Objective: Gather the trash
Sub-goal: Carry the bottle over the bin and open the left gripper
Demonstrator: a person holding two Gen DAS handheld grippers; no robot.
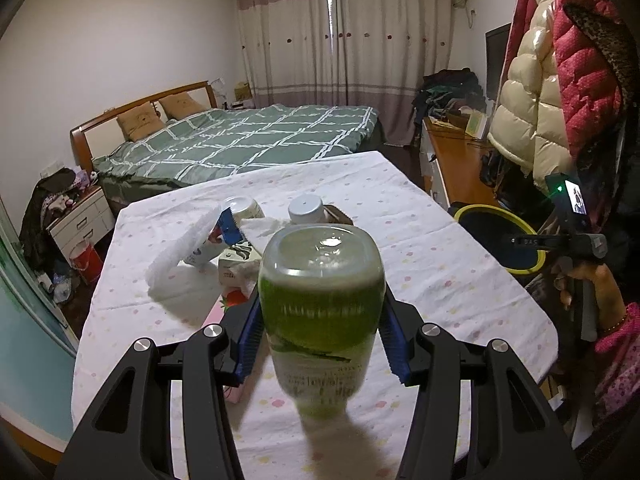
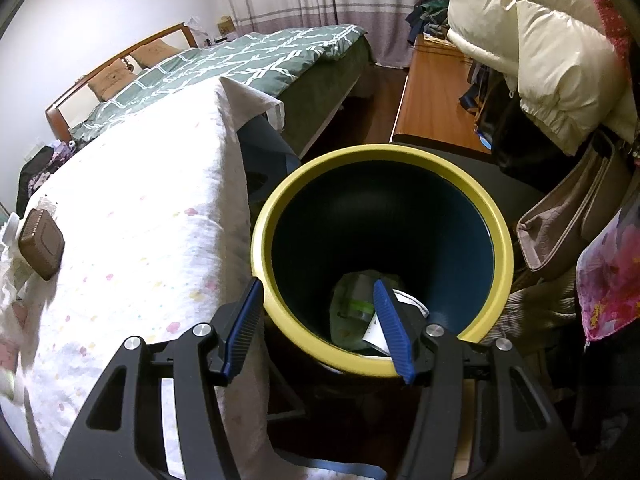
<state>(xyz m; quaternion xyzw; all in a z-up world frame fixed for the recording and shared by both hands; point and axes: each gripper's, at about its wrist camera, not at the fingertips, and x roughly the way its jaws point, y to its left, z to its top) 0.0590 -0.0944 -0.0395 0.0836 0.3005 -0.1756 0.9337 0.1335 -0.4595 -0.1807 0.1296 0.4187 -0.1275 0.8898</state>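
- We count one green bottle [image 1: 320, 312], clamped between the blue pads of our left claw [image 1: 322, 332], bottom end toward the camera, held above the near part of the counter [image 1: 460, 280].
- On the counter's far half we see one white-capped jar [image 1: 306, 209], one tin [image 1: 244, 209], one small carton [image 1: 236, 262], one white foam piece [image 1: 184, 244] and crumpled tissue [image 1: 260, 226], all clustered together.
- Our right claw [image 2: 320, 328] is spread wide and empty, over the near rim of one yellow-rimmed bin [image 2: 496, 216] beside the counter's right edge.
- Inside the bin lie a green wrapper [image 2: 352, 304] and some white paper [image 2: 376, 334].
- One brown box [image 2: 42, 244] sits on the counter.
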